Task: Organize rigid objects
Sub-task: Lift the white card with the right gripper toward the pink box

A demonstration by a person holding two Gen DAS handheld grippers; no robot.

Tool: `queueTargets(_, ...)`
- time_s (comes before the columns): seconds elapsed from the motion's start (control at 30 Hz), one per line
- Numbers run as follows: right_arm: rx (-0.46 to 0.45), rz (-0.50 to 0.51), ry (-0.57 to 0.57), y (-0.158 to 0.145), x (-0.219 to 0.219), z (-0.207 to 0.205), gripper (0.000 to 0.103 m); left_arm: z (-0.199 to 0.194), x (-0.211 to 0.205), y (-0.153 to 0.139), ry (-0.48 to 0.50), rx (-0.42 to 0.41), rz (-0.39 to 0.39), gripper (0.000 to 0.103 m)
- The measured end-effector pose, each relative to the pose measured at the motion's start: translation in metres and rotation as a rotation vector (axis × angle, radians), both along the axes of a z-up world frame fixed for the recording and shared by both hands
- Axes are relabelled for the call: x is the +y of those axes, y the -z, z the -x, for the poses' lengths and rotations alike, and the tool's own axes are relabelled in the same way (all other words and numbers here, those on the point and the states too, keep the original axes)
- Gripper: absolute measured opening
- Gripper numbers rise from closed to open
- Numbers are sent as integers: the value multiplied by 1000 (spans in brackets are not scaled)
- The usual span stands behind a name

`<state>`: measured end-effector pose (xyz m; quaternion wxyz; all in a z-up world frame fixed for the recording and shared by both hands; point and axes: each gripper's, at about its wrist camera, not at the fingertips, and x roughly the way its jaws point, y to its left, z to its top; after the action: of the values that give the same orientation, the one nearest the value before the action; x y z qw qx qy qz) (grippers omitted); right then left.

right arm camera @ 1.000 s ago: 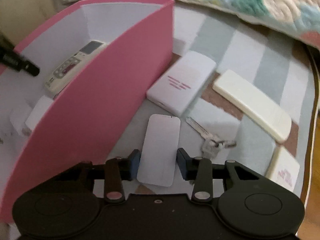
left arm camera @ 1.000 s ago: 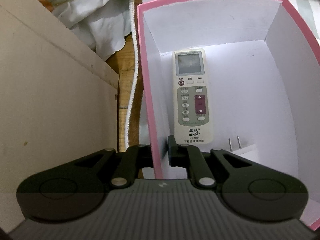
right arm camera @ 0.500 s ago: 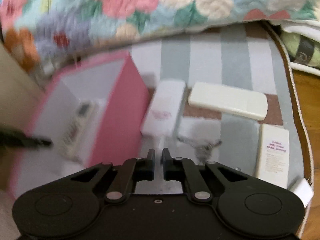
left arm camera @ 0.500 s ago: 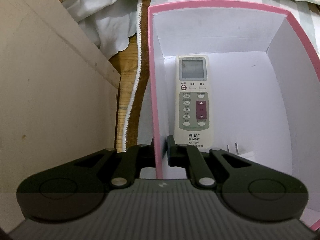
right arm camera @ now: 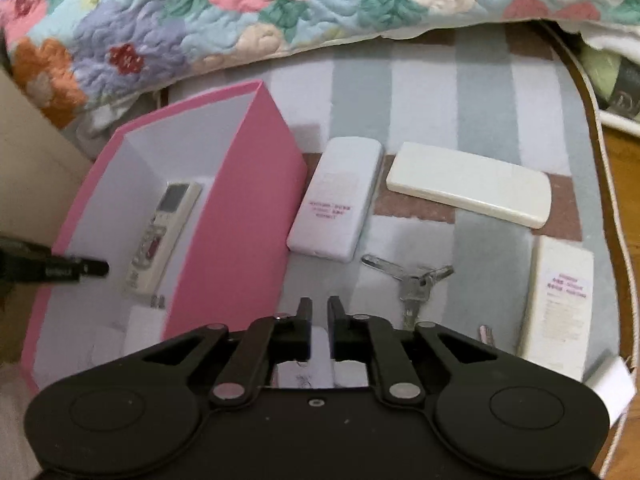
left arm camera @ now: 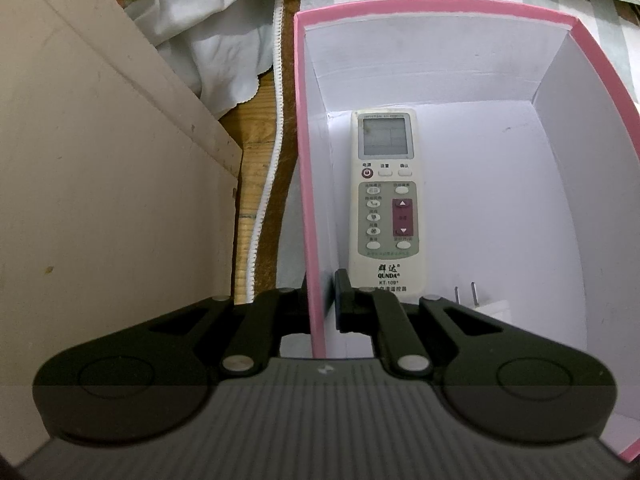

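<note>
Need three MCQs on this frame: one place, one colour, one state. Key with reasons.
1. Where is the screen remote?
A) on a shelf
B) inside the pink box
C) in a drawer

2. What colour is the box's outer wall?
A) blue
B) green
C) pink

3. The left hand-held gripper is:
A) shut on the box's wall
B) wide open in the air
C) holding a cup

Key:
1 B, it lies flat on the box's white floor.
2 C, the outside shows pink in the right wrist view.
3 A, its fingers sit either side of the wall, pinching it.
</note>
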<state>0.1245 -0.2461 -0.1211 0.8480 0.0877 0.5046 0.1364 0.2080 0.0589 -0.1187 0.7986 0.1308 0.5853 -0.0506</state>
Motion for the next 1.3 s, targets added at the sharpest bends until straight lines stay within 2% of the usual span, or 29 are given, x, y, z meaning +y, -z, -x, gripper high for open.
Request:
queueTargets(0.07, -9, 31, -54, 1, 4, 9, 46, -1, -1, 1, 3, 0, -3, 7)
queueTargets(0.27, 6, 135, -181, 28, 25, 34, 63, -1, -4, 2, 6, 2, -18, 8)
queueTargets(0.37, -9, 194, -240, 43, 38, 40, 63, -2, -6, 2, 4, 8, -25, 8)
queueTargets(0.43, -76, 251, -286, 46, 42, 41, 64, -3, -6, 2, 4, 12, -25, 8)
queueTargets(0.5, -88, 232, -305, 46, 38, 38, 66, -4, -6, 2, 4, 14, -21, 8)
queueTargets(0.53, -80, 234, -306, 45, 37, 36, 62, -4, -6, 2, 4, 15, -19, 8)
queueTargets(0.57, -73, 242, -304, 42, 37, 35, 43, -4, -6, 2, 4, 16, -18, 8)
queueTargets(0.7, 17, 182, -267, 34, 31, 29, 44, -4, -4, 3, 9, 17, -11, 8)
queueTargets(0.87, 88, 53, -100, 26, 14, 23, 44, -1, -5, 5, 28, 0, -17, 8)
queueTargets(1.03, 88, -21, 15, 12, -6, 21, 44, -2, 2, 5, 23, 11, 24, 6)
queueTargets(1.13, 53, -81, 75, -8, -19, 18, 44, -3, 3, 4, 22, 13, 33, 6)
queueTargets(1.2, 16, -152, 74, -26, -22, 12, 44, -3, 3, 5, 22, 11, 36, 6)
queueTargets(1.3, -36, -241, -4, -60, -7, 1, 44, -6, 6, 5, 7, 22, 63, 5)
